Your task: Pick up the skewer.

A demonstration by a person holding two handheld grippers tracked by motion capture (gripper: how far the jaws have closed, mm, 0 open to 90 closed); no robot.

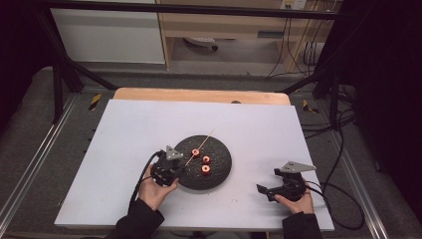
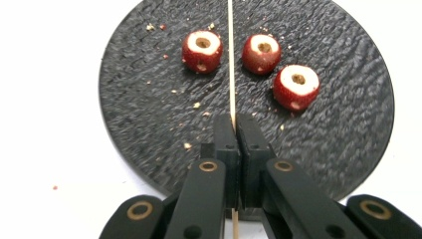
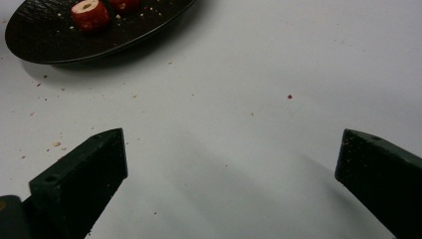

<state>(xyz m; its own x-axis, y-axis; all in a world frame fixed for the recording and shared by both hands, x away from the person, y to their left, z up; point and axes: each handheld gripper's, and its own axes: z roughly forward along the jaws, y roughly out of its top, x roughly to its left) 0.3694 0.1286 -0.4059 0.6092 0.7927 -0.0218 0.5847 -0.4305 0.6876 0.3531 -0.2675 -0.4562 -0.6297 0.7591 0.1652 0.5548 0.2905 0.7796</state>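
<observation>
**Three cored fruits, one skewer, one plate**

While we count from above, the tally is short: one round black plate [image 1: 219,174], three red cored fruit pieces [image 1: 205,160] on it, one thin wooden skewer [image 1: 201,144], and two tongs. Our left tongs [image 1: 175,168] sit at the plate's left rim, clamped together on the skewer; in the left gripper view the stick [image 2: 231,64] rises straight out of the closed pads and passes between the left fruit piece [image 2: 202,51] and the middle one [image 2: 261,53], with the third [image 2: 296,86] just beside the middle one, to its right. All three pieces stand hole-up in the far half of the plate [image 2: 149,124], none touching the skewer. Crumbs dot the plate.

Our right tongs [image 1: 263,190] rest low near the front right of the white tabletop [image 1: 129,129], well apart from the plate, jaws spread wide with nothing between them. White surface lies bare on all sides of the plate, widest to the left and toward the far edge.
</observation>
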